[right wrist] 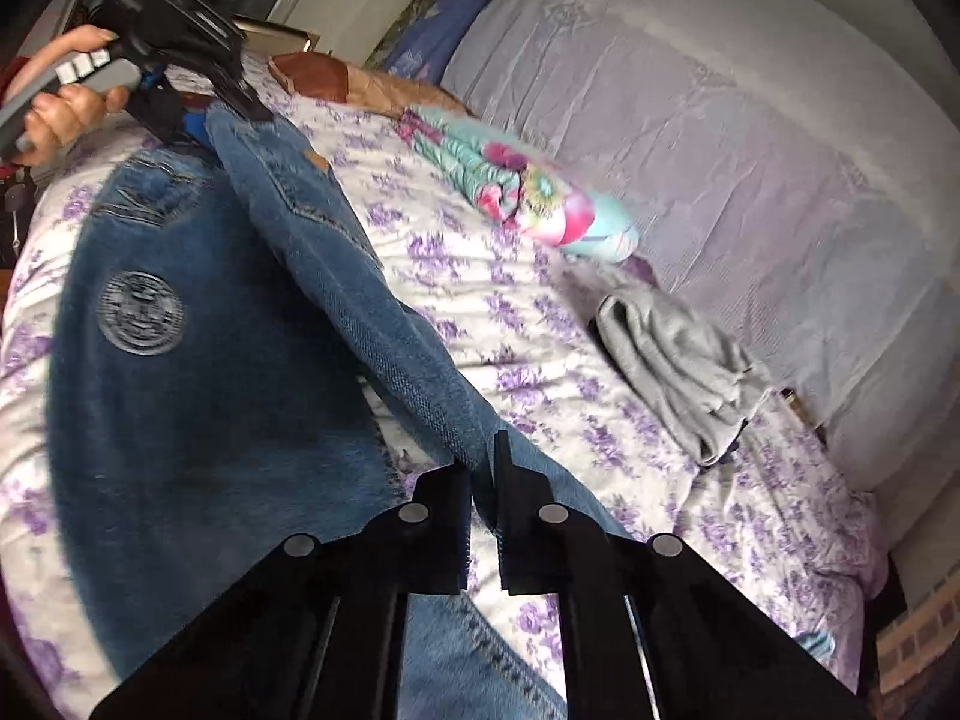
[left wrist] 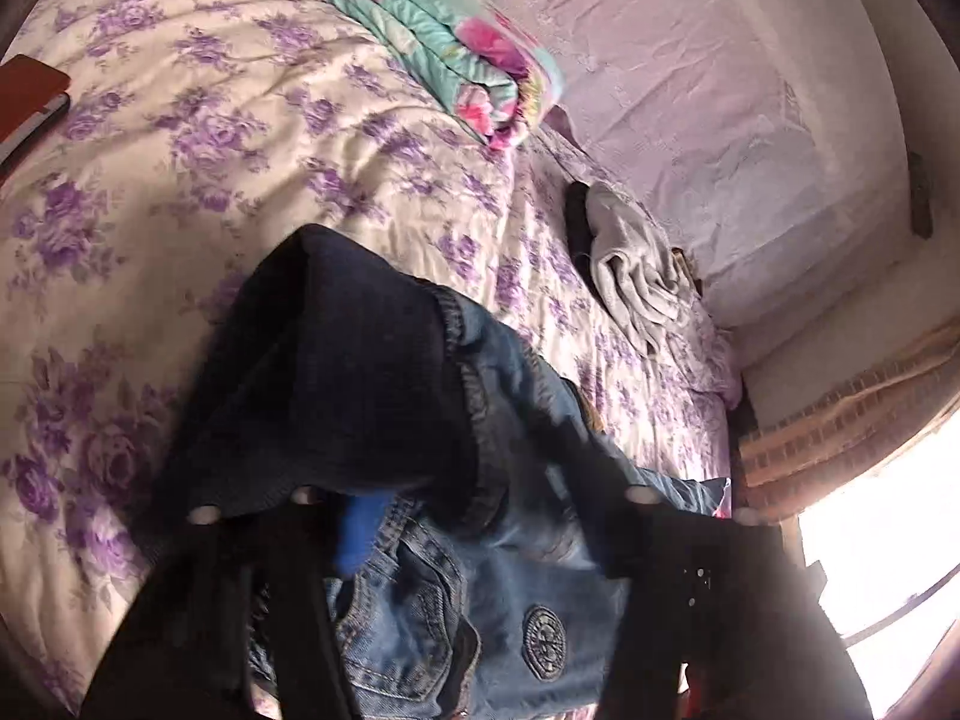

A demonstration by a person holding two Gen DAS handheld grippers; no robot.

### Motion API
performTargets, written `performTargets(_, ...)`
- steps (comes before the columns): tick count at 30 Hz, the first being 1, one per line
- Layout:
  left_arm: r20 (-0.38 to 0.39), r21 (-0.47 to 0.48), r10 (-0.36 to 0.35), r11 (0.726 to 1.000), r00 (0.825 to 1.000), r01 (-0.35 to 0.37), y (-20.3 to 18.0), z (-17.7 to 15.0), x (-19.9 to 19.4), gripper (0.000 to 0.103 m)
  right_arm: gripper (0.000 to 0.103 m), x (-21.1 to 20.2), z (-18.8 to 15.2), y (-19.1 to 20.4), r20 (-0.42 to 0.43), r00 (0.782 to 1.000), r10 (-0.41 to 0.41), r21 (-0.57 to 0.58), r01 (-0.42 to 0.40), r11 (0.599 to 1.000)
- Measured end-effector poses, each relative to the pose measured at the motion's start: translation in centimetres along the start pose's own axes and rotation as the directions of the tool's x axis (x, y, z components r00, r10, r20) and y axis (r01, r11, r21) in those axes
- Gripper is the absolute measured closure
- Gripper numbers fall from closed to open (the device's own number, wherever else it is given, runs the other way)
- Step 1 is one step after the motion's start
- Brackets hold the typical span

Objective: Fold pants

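Blue jeans (right wrist: pixel 198 372) with a round grey patch (right wrist: pixel 141 312) hang between my two grippers above the bed. My right gripper (right wrist: pixel 483 480) is shut on the jeans' edge, which runs taut up to the left gripper (right wrist: pixel 240 99), also shut on the denim at the far end. In the left wrist view the jeans (left wrist: pixel 510 570) drape over my left gripper (left wrist: pixel 420 504) and hide its fingertips; a dark inner side of the denim (left wrist: pixel 336 360) is folded over in front.
The bed has a purple-flowered sheet (left wrist: pixel 210 120). A folded teal-and-pink quilt (left wrist: pixel 456 54) lies at the back. A crumpled grey garment (left wrist: pixel 636 264) lies by the lilac padded headboard (right wrist: pixel 720 150). A brick wall and a bright window (left wrist: pixel 870 570) are at the right.
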State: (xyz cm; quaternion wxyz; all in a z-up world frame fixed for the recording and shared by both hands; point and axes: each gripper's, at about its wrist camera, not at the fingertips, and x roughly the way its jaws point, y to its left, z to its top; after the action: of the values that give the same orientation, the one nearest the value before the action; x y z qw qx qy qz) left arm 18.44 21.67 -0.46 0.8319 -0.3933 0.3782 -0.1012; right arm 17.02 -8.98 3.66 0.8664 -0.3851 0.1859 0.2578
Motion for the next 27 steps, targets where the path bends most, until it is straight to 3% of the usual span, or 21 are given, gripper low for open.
performTargets(5,0.071,0.065,-0.056,0.997,0.996,0.052,-0.2,-2.2,-4.6,0.066,0.097,-6.3,-0.7,3.4,0.071,0.997,0.037,0.004,-0.037,0.999)
performTargets(7,0.084,0.093,-0.066,0.994,0.994,0.059,0.2,-3.3,-6.0,0.066,0.097,-7.8,-1.5,5.4,0.057,0.995,0.078,0.023,-0.079,0.997)
performTargets(10,0.055,0.074,-0.004,0.997,0.998,0.000,3.5,-4.9,-5.5,0.067,0.096,-6.3,-4.0,8.3,-0.031,0.992,0.118,0.040,-0.117,0.992)
performTargets(11,0.026,0.034,-0.028,0.999,0.999,0.027,5.0,-5.1,-4.5,0.069,0.096,-5.7,-4.6,8.9,-0.039,0.993,0.109,0.047,-0.107,0.993)
performTargets(15,0.070,-0.017,-0.142,0.990,0.987,0.143,6.7,-5.8,-5.5,0.072,0.095,-5.7,-4.6,8.5,-0.020,0.994,0.105,0.148,-0.101,0.984)
performTargets(18,0.113,-0.048,-0.149,0.987,0.982,0.155,7.1,-6.2,-6.7,0.071,0.095,-5.6,-4.6,8.1,-0.022,0.993,0.116,0.182,-0.110,0.977)
performTargets(20,0.183,-0.042,-0.079,0.995,0.980,0.088,6.6,-7.0,-8.4,0.064,0.093,-5.6,-4.5,8.4,-0.027,0.994,0.107,0.177,-0.101,0.979)
performTargets(22,0.273,0.007,-0.012,1.000,0.962,0.011,5.1,-7.8,-10.7,0.054,0.093,-5.7,-4.6,8.8,-0.031,0.995,0.097,0.173,-0.090,0.981)
performTargets(25,0.319,0.124,-0.048,0.992,0.947,0.008,1.1,-8.5,-12.3,0.039,0.093,-5.6,-4.7,8.9,-0.031,0.996,0.089,0.177,-0.082,0.981)
performTargets(27,0.289,0.190,-0.082,0.981,0.954,0.027,-1.4,-8.4,-11.2,0.024,0.093,-5.6,-4.8,9.1,-0.031,0.996,0.080,0.182,-0.073,0.981)
